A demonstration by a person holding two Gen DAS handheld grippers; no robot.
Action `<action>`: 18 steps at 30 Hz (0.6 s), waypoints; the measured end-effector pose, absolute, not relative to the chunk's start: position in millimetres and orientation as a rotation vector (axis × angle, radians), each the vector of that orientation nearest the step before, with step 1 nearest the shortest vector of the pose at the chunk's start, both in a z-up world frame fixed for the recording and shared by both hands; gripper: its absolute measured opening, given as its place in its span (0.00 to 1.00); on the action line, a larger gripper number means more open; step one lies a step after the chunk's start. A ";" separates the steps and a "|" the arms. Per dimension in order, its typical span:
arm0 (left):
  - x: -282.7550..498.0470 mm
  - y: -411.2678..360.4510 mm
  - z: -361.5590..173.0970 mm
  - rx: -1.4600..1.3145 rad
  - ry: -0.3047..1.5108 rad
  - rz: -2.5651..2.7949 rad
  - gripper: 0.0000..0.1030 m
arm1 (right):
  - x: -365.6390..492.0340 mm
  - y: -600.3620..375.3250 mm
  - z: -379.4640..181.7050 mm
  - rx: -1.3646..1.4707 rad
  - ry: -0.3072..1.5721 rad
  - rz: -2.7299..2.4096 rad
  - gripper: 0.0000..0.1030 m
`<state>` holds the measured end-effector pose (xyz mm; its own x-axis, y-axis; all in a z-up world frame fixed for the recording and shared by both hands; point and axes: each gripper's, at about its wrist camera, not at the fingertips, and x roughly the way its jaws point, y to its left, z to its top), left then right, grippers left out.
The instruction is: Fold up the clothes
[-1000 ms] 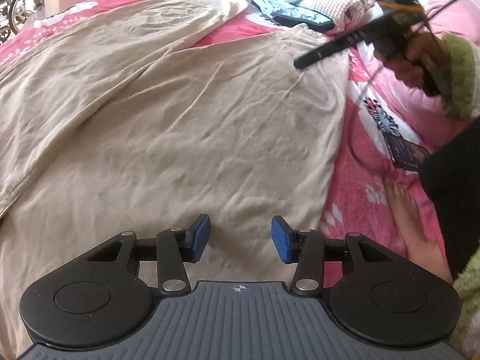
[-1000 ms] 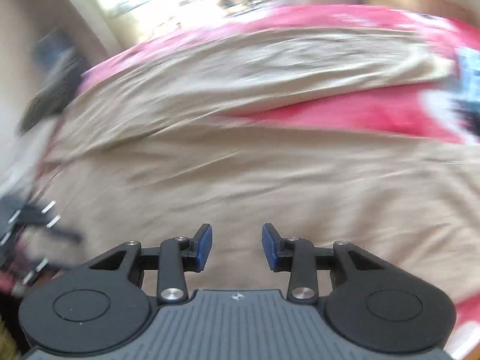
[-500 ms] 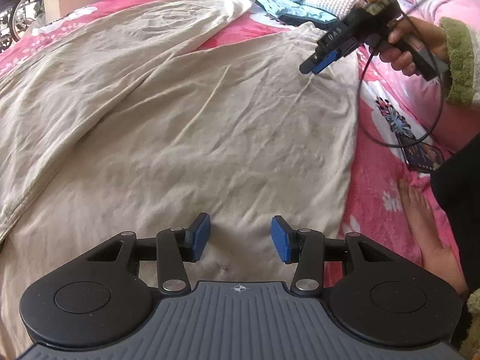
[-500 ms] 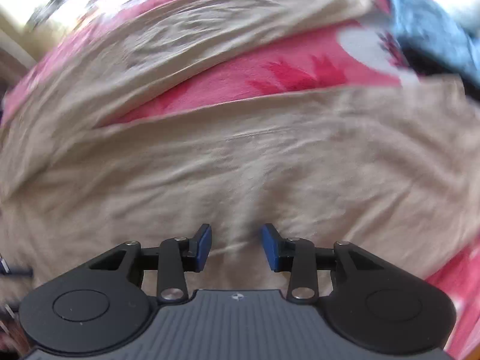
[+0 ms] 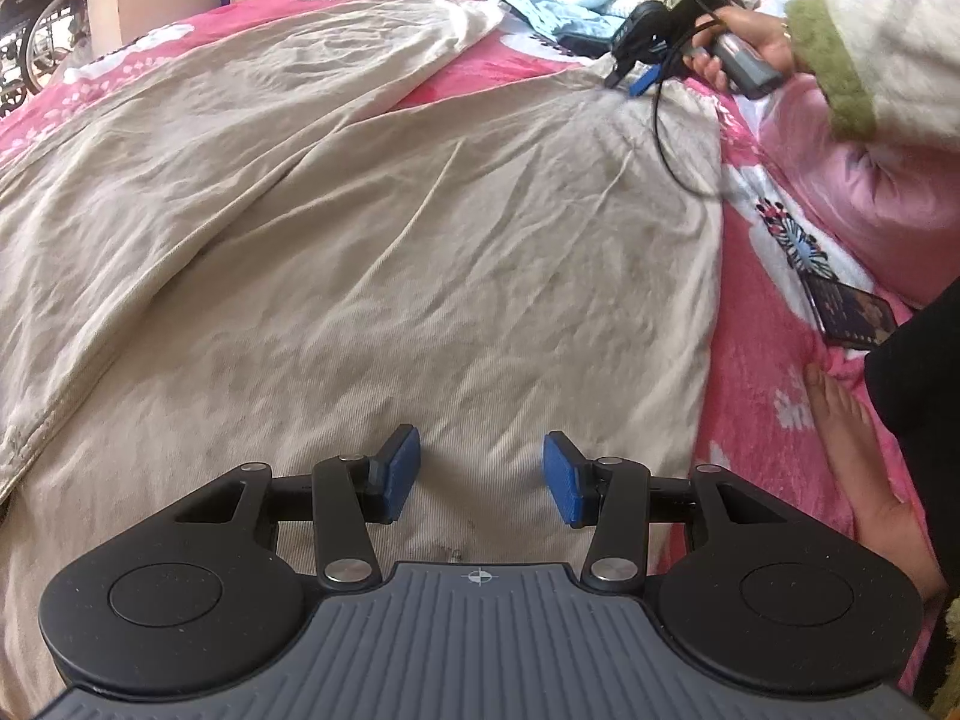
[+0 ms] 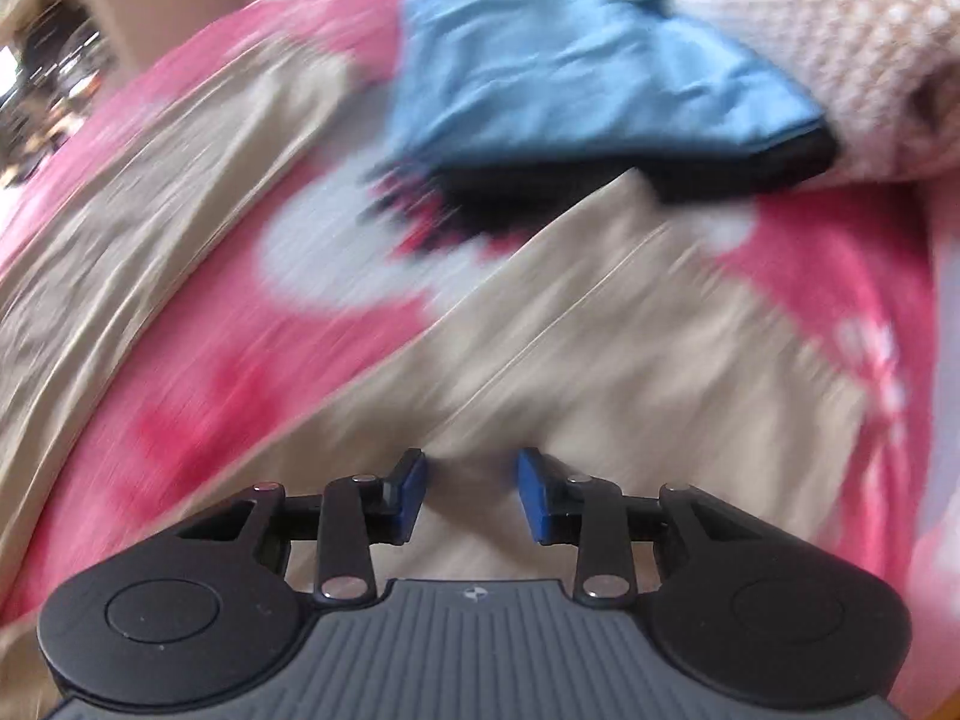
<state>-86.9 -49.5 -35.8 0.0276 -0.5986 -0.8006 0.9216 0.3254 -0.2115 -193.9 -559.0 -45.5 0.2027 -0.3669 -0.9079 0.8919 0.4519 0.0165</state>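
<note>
Our right claw (image 5: 630, 81) has swung to the trousers' (image 5: 420, 252) far corner, closing with nothing gripped yet; our left claw (image 5: 480, 474) waits half-open, empty.

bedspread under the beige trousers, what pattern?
Pink bedspread with white flower prints; left wrist view shows it best.

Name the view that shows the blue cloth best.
The right wrist view: the blue cloth fills its upper middle, lying on something dark, though slightly blurred. In the left wrist view it is only a small strip at the far edge.
</note>
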 end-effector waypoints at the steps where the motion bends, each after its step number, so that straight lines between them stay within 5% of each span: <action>1: -86.8 -49.3 -35.7 0.423 0.959 -1.228 0.44 | -196.3 -568.2 -41.7 0.591 0.999 -1.056 0.36; 4: -85.3 -48.5 -35.9 0.416 0.958 -1.226 0.44 | -209.4 -592.0 -28.5 0.551 0.977 -1.271 0.37; 10: -84.1 -51.1 -38.1 0.413 0.965 -1.226 0.47 | -219.6 -587.2 -33.1 0.912 0.956 -1.135 0.38; 18: -86.4 -51.9 -37.2 0.435 0.952 -1.214 0.47 | -237.0 -633.7 -24.1 0.555 1.029 -1.538 0.41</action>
